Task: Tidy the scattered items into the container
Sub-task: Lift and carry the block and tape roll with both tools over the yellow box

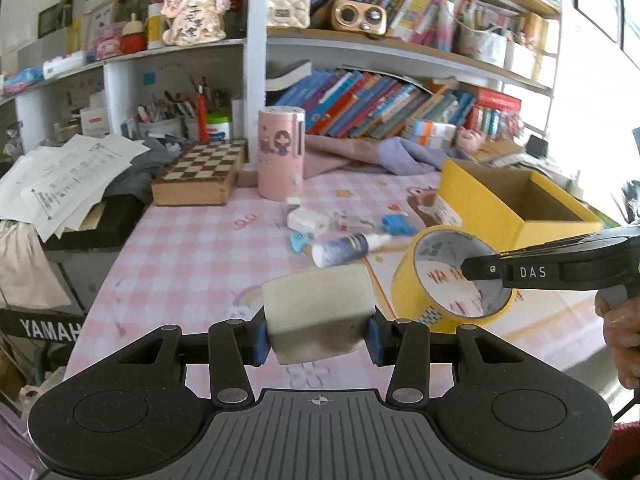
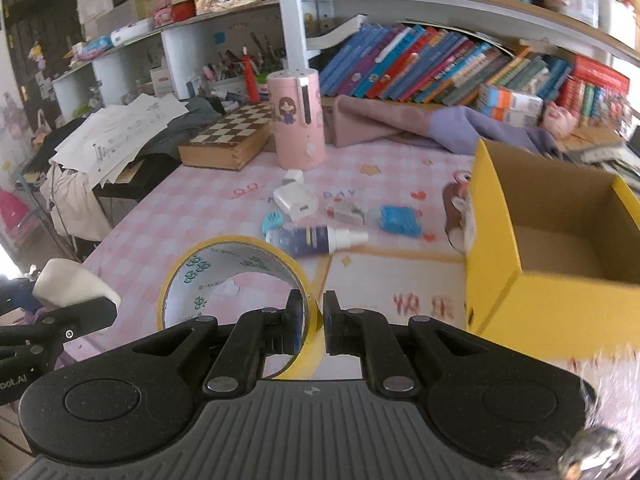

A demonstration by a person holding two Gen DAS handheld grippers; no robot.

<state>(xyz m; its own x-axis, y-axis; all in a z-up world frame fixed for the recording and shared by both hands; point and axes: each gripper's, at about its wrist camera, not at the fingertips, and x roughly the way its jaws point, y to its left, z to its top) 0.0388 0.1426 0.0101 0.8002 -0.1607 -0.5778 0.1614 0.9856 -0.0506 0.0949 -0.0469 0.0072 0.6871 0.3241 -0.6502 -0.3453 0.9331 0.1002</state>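
Pink checked desk, bookshelves behind. Left gripper jaws clamp a white eraser block; right gripper jaws pinch the yellow tape roll wall, just beside the empty yellow box.

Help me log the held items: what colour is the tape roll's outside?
Yellow; the tape roll shows best in the left wrist view.

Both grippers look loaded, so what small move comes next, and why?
Probably carry the right gripper, shut on the yellow tape roll's wall, over the open yellow cardboard box. The left gripper holds a white block; the box looks empty.
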